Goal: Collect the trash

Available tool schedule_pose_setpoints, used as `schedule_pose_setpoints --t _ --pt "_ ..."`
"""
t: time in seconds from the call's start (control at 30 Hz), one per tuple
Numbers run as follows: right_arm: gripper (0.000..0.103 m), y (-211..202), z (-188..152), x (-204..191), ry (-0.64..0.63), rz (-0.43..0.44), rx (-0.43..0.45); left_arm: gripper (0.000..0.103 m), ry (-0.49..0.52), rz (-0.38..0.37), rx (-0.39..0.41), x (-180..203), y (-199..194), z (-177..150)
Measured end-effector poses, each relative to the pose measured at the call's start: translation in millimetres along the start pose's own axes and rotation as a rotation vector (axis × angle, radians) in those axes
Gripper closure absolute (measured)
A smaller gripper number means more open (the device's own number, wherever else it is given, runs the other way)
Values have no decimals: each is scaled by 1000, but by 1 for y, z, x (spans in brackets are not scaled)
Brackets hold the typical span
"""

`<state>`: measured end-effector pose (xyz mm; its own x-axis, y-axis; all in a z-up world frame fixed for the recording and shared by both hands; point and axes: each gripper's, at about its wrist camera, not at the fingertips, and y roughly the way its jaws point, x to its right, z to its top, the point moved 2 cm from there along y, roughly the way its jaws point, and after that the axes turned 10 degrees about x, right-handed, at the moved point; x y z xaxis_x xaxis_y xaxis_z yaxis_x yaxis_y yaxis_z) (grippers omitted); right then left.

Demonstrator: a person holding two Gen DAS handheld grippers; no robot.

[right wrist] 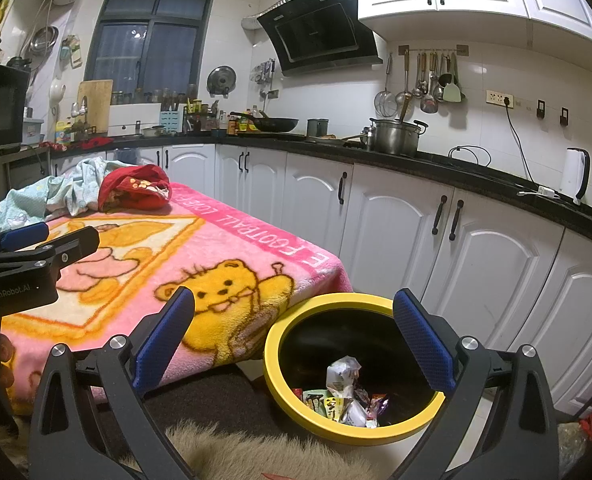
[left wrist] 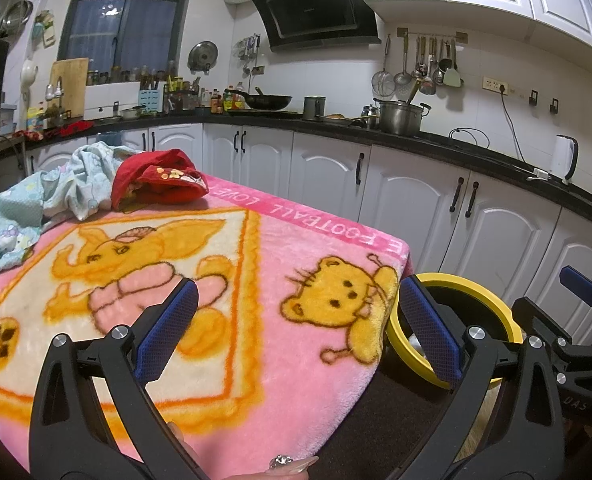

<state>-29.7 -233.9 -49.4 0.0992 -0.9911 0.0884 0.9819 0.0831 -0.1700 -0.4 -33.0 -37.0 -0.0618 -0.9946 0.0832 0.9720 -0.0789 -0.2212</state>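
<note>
Wrappers and crumpled snack packets (right wrist: 346,394) lie in a heap at the bottom of a round black bin with a yellow rim (right wrist: 296,412), which stands on the floor against the near right corner of the surface. That surface is covered by a fluffy pink blanket printed with yellow cartoon animals (left wrist: 255,280), its corner with the yellow bear hanging down over the bin's left rim.

The right gripper (right wrist: 293,336) hangs above the bin with its blue-padded jaws spread wide and nothing between them; the trash sits below the gap, nearer the right jaw, and the left jaw is over the blanket's drooping corner. The left gripper (left wrist: 298,328) is over the blanket's near edge, jaws equally wide apart and empty. Its left jaw lies over the yellow elephant print and its right jaw over the bin's yellow rim (left wrist: 492,308), just past the right edge of the surface. In the left wrist view the trash itself is hidden, apart from a pale scrap beside the right jaw. In each view the other gripper shows at the frame edge, close alongside.

At the far left corner of the surface lie a crumpled pale blue patterned cloth (left wrist: 35,200) and a red embroidered garment (left wrist: 155,180), touching each other and well apart from both grippers.
</note>
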Motion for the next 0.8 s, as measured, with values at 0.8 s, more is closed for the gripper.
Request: schedule_pose_setpoints --t 0.8 --pt "6 11 16 -11 -3 57 -41 11 -103 79 -66 -45 -1 6"
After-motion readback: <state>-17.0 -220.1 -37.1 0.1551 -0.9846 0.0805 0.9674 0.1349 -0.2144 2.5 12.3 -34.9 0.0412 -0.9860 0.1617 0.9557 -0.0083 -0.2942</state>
